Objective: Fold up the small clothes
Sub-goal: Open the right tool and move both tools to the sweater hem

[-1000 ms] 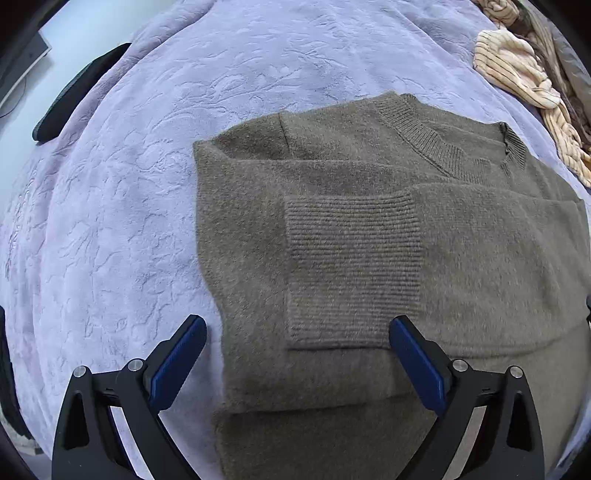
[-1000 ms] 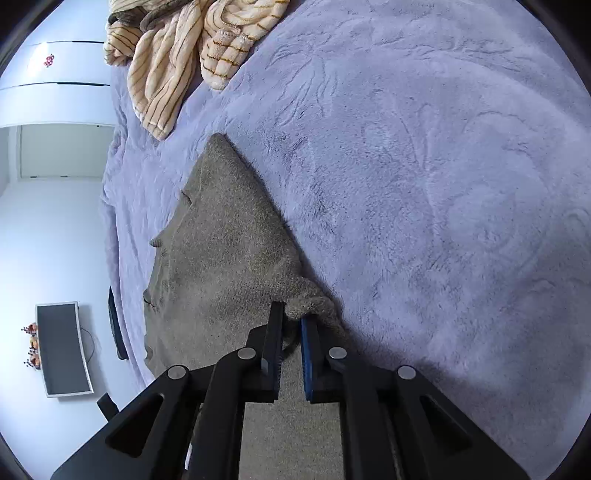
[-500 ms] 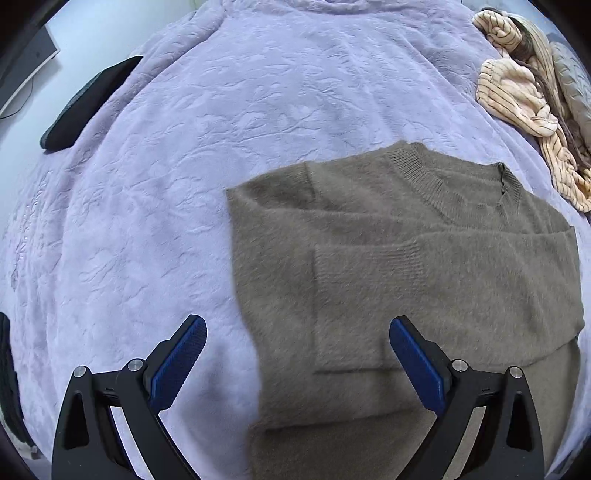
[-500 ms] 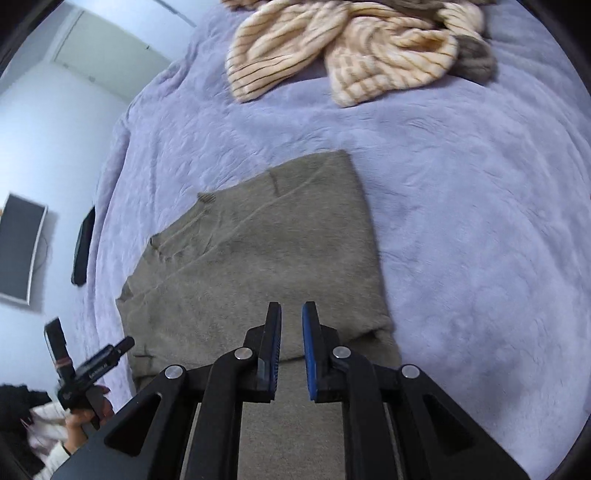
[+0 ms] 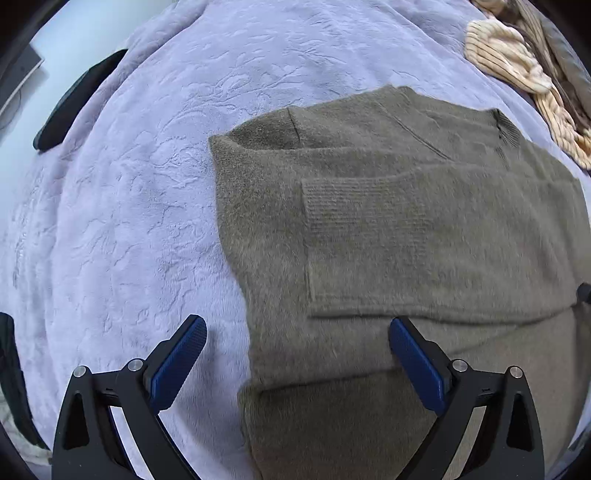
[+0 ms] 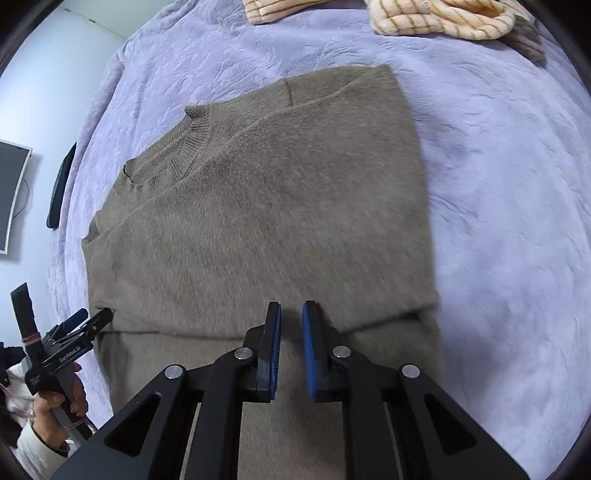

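An olive-brown knit sweater [image 5: 388,229] lies flat on the lavender bedspread [image 5: 129,206], both sleeves folded across its body; a ribbed cuff [image 5: 354,229] lies on top. It also shows in the right wrist view [image 6: 266,206], neckline at the far left. My left gripper [image 5: 295,354] is open and empty above the sweater's left edge, and shows in the right wrist view [image 6: 79,321]. My right gripper [image 6: 291,325] hovers over the sweater's lower part, jaws nearly closed with a narrow gap, holding nothing.
A heap of cream striped clothes [image 5: 517,74] lies at the far right of the bed, also in the right wrist view [image 6: 424,18]. A dark flat object [image 5: 74,107] rests at the bed's far left edge. A monitor [image 6: 11,199] hangs on the wall.
My right gripper has let go of the sweater sleeve, which now lies across the body, and has drawn back above it. My left gripper stayed open and shifted slightly.
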`<action>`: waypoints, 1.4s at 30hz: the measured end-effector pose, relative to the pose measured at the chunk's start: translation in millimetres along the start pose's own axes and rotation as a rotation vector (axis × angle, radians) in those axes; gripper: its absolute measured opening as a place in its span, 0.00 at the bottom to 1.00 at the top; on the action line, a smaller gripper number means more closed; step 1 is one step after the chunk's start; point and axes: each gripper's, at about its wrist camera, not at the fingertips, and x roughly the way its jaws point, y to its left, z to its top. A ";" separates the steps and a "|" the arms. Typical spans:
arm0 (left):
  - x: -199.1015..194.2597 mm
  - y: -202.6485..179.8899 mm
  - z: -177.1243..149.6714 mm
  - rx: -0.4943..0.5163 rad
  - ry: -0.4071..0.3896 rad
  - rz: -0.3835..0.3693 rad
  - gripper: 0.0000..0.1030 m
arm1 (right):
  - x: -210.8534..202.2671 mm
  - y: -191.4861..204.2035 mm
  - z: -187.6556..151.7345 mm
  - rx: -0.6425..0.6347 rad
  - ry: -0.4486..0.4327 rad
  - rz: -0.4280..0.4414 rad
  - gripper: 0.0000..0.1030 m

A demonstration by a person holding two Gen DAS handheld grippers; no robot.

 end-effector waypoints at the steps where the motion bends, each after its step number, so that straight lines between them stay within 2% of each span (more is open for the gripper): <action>1: -4.3 -1.8 -3.4 0.002 0.001 -0.010 0.97 | -3.7 -1.4 -3.3 0.003 0.002 -0.004 0.20; 3: -10.8 -6.4 -8.7 0.003 0.011 -0.025 0.97 | -11.9 -5.0 -12.0 0.016 0.013 -0.018 0.31; 4: -13.9 -7.5 -11.8 0.006 0.015 -0.029 0.97 | -15.2 -5.6 -14.9 0.021 0.017 -0.023 0.33; 14: -46.0 -41.2 -35.5 0.012 0.056 -0.071 0.97 | -35.3 -13.2 -66.2 0.049 0.079 -0.057 0.35; 24: -78.3 -61.7 -53.9 -0.015 0.074 -0.084 0.97 | -56.8 -15.7 -101.2 0.008 0.128 -0.070 0.52; 27: -88.6 -66.1 -62.1 -0.039 0.077 -0.080 0.97 | -59.3 -15.4 -105.9 -0.012 0.145 -0.055 0.52; 33: -99.9 -48.7 -92.9 -0.144 0.101 -0.085 0.97 | -62.8 -21.4 -109.4 -0.051 0.157 -0.025 0.52; 38: -97.6 -28.6 -130.9 -0.231 0.162 -0.065 0.97 | -58.8 -36.9 -113.0 -0.074 0.191 -0.021 0.52; 42: -99.4 -12.8 -159.9 -0.268 0.180 -0.099 0.97 | -56.0 -51.1 -125.1 -0.057 0.223 0.003 0.52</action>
